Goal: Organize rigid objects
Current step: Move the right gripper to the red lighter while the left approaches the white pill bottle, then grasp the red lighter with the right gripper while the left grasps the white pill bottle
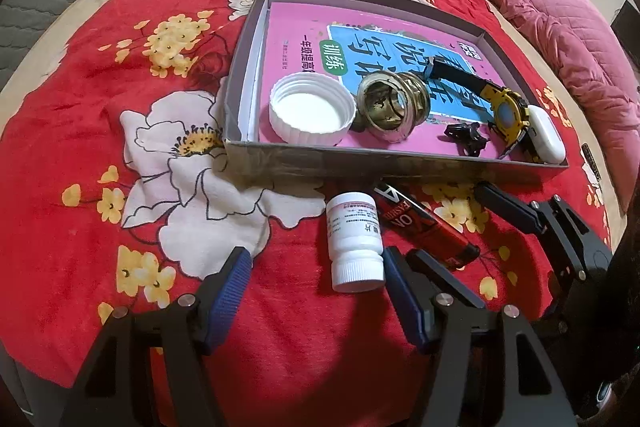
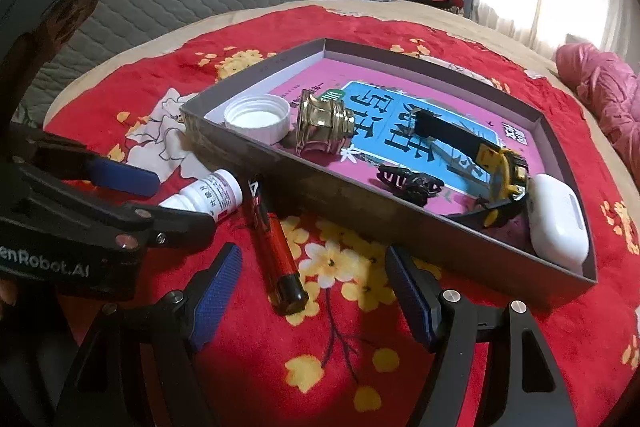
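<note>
Tray (image 1: 240, 75): cap (image 1: 313, 114); brass fitting (image 1: 394, 105); watch (image 1: 506, 111); earbud case (image 1: 546, 133)

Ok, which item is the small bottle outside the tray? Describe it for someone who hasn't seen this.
Find the shallow grey cardboard tray on the red floral blanket. Just outside its near wall lie two items side by side: the small white plastic pill bottle and a red-and-black lighter. The bottle is the stubby white one with a ribbed cap and pink-striped label.
</note>
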`<state>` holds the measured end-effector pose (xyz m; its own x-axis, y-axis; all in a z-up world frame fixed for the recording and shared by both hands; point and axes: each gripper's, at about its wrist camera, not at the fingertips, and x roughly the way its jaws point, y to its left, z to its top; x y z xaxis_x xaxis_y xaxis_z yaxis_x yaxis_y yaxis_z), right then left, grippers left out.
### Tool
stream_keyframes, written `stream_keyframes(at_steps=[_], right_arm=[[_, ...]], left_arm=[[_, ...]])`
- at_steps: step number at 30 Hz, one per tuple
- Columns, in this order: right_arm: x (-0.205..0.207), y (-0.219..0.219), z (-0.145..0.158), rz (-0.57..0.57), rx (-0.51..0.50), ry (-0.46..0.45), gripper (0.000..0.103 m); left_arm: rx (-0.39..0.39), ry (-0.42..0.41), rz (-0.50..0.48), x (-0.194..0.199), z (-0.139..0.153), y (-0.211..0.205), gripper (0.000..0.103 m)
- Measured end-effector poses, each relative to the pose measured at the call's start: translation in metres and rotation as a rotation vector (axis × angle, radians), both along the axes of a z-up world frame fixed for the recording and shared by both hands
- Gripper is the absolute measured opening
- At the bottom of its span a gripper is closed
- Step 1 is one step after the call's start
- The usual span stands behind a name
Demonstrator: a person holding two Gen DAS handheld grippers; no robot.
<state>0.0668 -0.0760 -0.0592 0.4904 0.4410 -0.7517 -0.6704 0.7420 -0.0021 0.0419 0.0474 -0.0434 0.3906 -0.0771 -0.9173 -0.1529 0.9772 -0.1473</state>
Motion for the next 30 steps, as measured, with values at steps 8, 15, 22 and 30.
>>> stream_keyframes(at_steps=[8,15,22,30], right_arm=[[0.002,0.012,-0.002,0.025,0.003,0.010,0.068],[0.000,0.022,-0.004,0.063,0.010,0.026,0.043],[0.000,0.017,-0.005,0.059,0.014,0.035,0.017],[-0.001,-0.002,-0.004,0.013,0.016,0.062,0.014]], left_arm=[[0.006,0.000,-0.008,0.001,-0.001,0.000,0.067],[0.008,0.000,-0.006,0.003,-0.002,0.002,0.067],[0.017,0.009,0.003,0.007,-0.006,0.000,0.067],[0.069,0.013,-0.007,0.016,-0.009,-0.008,0.067]])
